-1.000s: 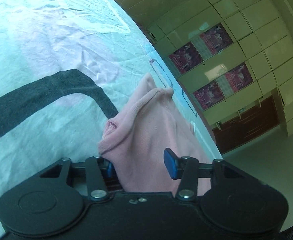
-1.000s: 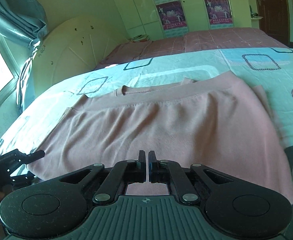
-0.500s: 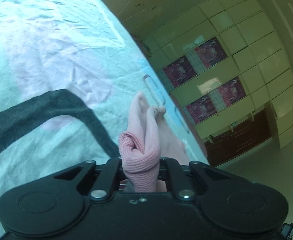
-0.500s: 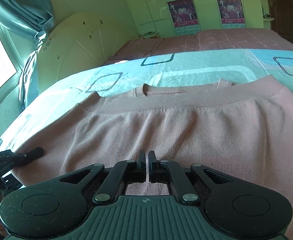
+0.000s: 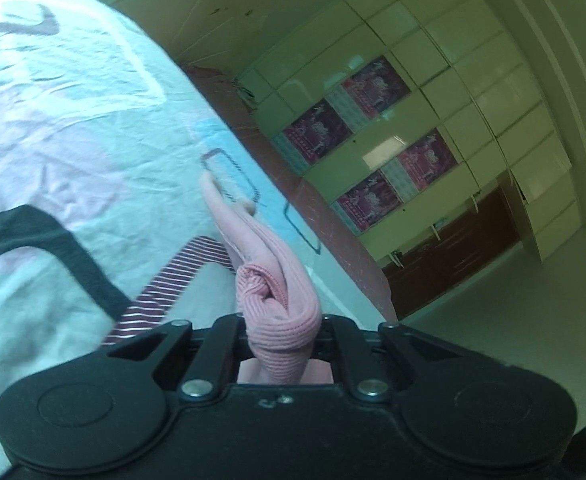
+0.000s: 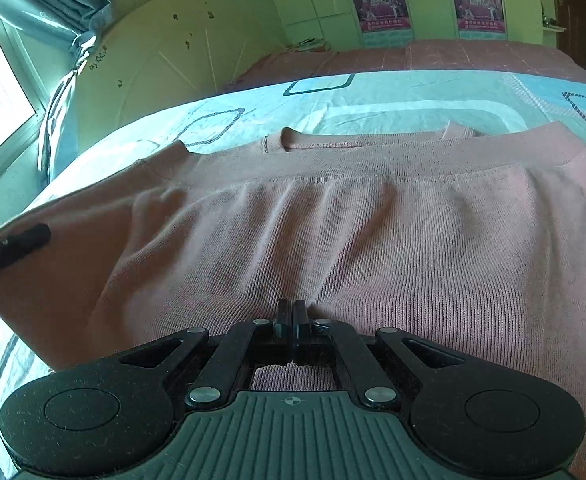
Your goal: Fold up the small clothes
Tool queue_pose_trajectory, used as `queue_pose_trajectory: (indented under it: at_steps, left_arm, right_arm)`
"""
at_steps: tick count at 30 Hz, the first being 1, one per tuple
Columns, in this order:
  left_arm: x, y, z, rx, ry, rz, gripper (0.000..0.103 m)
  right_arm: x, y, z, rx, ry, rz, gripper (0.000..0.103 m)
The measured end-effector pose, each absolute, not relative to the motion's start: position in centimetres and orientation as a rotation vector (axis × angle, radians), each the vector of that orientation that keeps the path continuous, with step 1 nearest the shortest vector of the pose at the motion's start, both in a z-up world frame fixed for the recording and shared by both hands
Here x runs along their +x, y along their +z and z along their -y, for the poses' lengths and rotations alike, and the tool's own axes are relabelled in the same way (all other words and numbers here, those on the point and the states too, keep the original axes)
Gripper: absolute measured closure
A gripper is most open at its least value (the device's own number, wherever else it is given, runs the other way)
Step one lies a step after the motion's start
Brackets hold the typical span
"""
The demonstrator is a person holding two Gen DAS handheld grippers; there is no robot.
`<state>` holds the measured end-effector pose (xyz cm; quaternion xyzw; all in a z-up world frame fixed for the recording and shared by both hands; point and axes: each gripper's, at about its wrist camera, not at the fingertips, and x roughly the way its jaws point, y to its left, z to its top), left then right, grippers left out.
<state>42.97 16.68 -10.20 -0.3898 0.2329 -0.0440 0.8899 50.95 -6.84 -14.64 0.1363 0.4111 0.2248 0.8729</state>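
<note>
A pink knit sweater (image 6: 373,232) lies spread on the bed, neckline toward the far side. My left gripper (image 5: 279,328) is shut on a bunched fold of the sweater (image 5: 277,300) and holds it lifted off the sheet. In the right wrist view one left gripper finger (image 6: 17,242) shows at the sweater's raised left edge. My right gripper (image 6: 293,312) is shut, its tips down against the middle of the sweater, where creases fan out from them. No fabric shows between its fingers.
The bed sheet (image 5: 73,120) is pale blue with dark and striped shapes. A maroon blanket (image 6: 413,54) covers the far part of the bed. A cream headboard (image 6: 153,68) and a curtain (image 6: 53,0) stand at left, and a wardrobe with posters (image 5: 413,120) beyond the bed.
My left gripper closed on the sweater's edge and lifted it off the sheet. My right gripper came down and forward onto the sweater, which now wrinkles around its tips.
</note>
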Motion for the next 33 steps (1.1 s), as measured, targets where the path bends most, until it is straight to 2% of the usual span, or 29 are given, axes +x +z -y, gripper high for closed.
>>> queue_pose_trajectory:
  at_steps: [6, 11, 12, 13, 14, 15, 16, 17, 18, 19, 21, 23, 29, 33]
  left_arm:
    - [45.1, -5.1, -4.6, -0.504, -0.245, -0.542, 0.096]
    - [46.8, -6.4, 7.7, -0.328, -0.372, -0.653, 0.095]
    - [47.3, -7.7, 10.3, -0.289, -0.398, -0.708, 0.093]
    - [48.1, -9.6, 13.2, -0.237, -0.434, -0.796, 0.078]
    - [48.7, -11.5, 15.4, -0.187, -0.454, -0.901, 0.062]
    - [48.8, -12.7, 16.9, -0.153, -0.449, -0.976, 0.064]
    - [48.2, -12.9, 17.4, -0.153, -0.464, -0.978, 0.068]
    - [47.3, -12.3, 17.0, -0.173, -0.5, -0.929, 0.063]
    - [46.6, -11.4, 16.1, -0.182, -0.506, -0.885, 0.063]
    - [46.2, -10.6, 15.1, -0.175, -0.485, -0.85, 0.064]
    - [46.4, -9.0, 12.5, -0.157, -0.429, -0.773, 0.064]
    - [47.8, -8.1, 10.3, -0.129, -0.339, -0.741, 0.064]
    - [52.6, -10.5, 5.2, -0.118, -0.22, -0.834, 0.069]
    - [52.8, -13.2, 2.8, -0.172, -0.197, -0.903, 0.065]
  right_arm:
    - [48.5, -12.0, 17.0, 0.523, 0.396, -0.685, 0.103]
    - [46.2, -10.9, 28.0, 0.658, 0.287, -0.607, 0.103]
    - [45.9, -11.1, 29.8, 0.693, 0.287, -0.612, 0.103]
    - [45.7, -11.2, 31.5, 0.721, 0.29, -0.627, 0.1]
    - [45.5, -11.4, 32.8, 0.732, 0.272, -0.643, 0.088]
    - [45.2, -11.5, 34.0, 0.737, 0.237, -0.646, 0.042]
    - [44.6, -11.4, 35.0, 0.737, 0.218, -0.63, 0.018]
    - [44.2, -11.2, 36.0, 0.74, 0.237, -0.62, 0.018]
    - [43.7, -10.9, 36.7, 0.741, 0.254, -0.608, 0.021]
    - [43.4, -10.6, 37.0, 0.741, 0.278, -0.605, 0.039]
    - [43.7, -10.5, 37.1, 0.76, 0.33, -0.625, 0.064]
    - [43.9, -10.9, 36.0, 0.753, 0.391, -0.653, 0.065]
    - [47.3, -12.7, 30.8, 0.686, 0.49, -0.763, 0.064]
    - [49.0, -14.4, 28.9, 0.648, 0.481, -0.836, 0.064]
